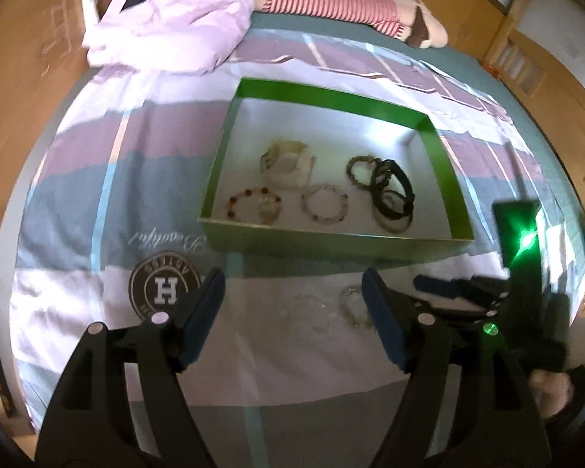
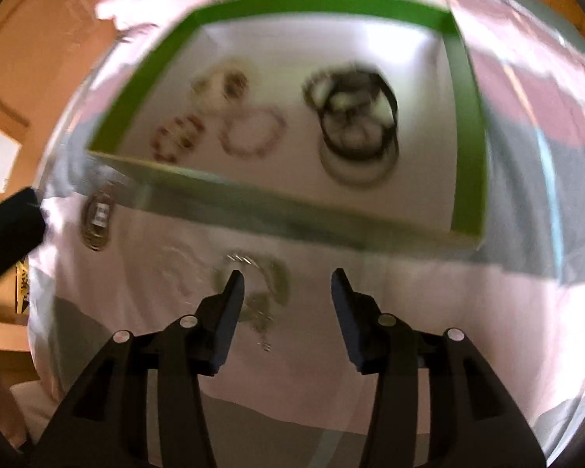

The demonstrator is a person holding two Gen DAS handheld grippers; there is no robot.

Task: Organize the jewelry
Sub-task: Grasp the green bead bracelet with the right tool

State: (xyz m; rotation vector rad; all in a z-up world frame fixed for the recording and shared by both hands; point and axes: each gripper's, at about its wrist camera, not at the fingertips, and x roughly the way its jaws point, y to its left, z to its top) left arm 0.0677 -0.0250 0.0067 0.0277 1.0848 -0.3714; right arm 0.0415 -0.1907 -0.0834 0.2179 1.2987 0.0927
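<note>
While the green box (image 1: pixel 444 179) lies on the bed (image 1: pixel 97 202) with its long axis running left to right across the left wrist view, several bracelets rest flat inside it, dark bangles (image 1: pixel 394 195) toward its right end. Both the left gripper (image 1: pixel 292 296) and the right gripper (image 2: pixel 288 292) have jaws released, grasping nothing. A pale beaded bracelet (image 2: pixel 253 284) lies on the bedspread just before the box, beside the right gripper's left finger.

A home bedroom: a bed (image 1: pixel 144 202) spread with a striped pink, grey and white cover fills the frame, a rumpled lilac quilt (image 1: pixel 167 19) lies at upper left, and wooden wardrobe doors (image 1: pixel 526 62) line the upper right.
</note>
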